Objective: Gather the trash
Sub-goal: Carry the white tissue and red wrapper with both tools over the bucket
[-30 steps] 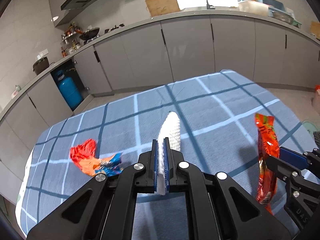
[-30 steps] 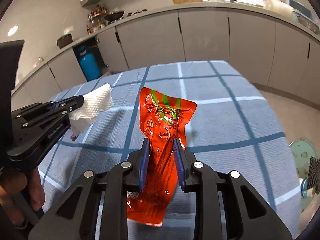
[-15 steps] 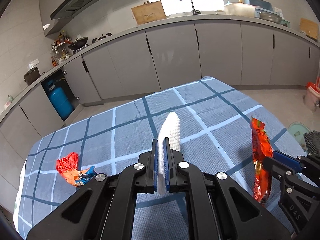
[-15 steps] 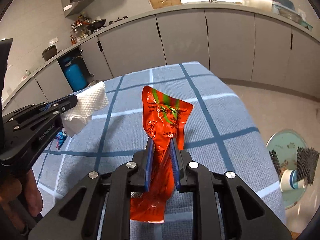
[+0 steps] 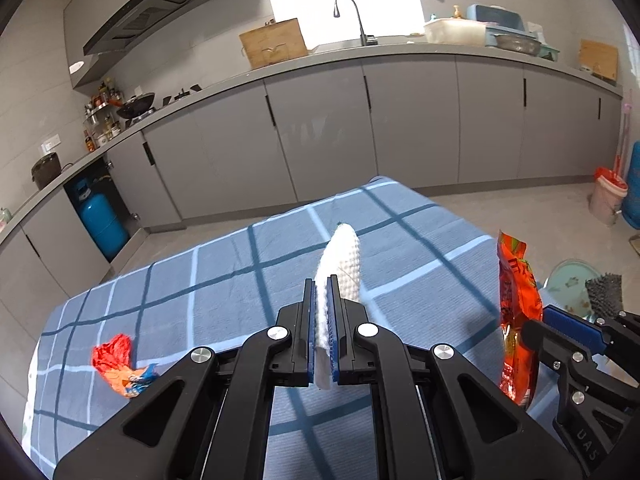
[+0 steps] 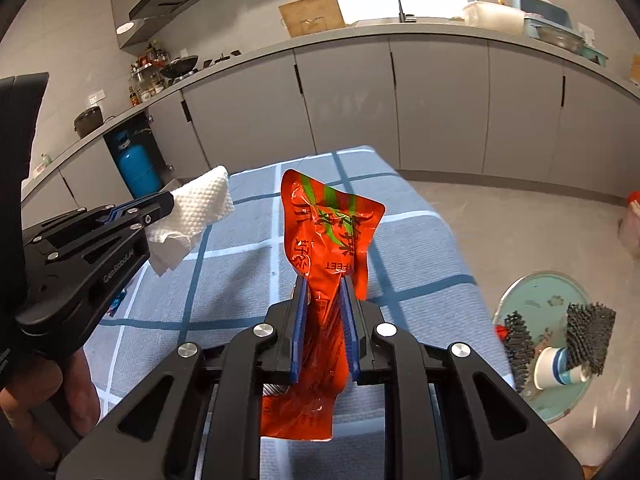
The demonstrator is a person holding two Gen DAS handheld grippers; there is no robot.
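both my grippers were loaded and held over the blue checked tablecloth (image 5: pixel 224 280).

my left gripper (image 5: pixel 323 334) was clamped on a folded white paper towel (image 5: pixel 340 264) that stuck out past its pads, and my right gripper (image 6: pixel 324 332) was pinched on a red snack wrapper (image 6: pixel 328 240) standing up between its fingers. a crumpled orange and blue wrapper (image 5: pixel 120 364) lay on the cloth near its left edge. on the floor to the right stood a pale green bin (image 6: pixel 560 344) holding what looked like a paper cup, though the blur made that hard to confirm.
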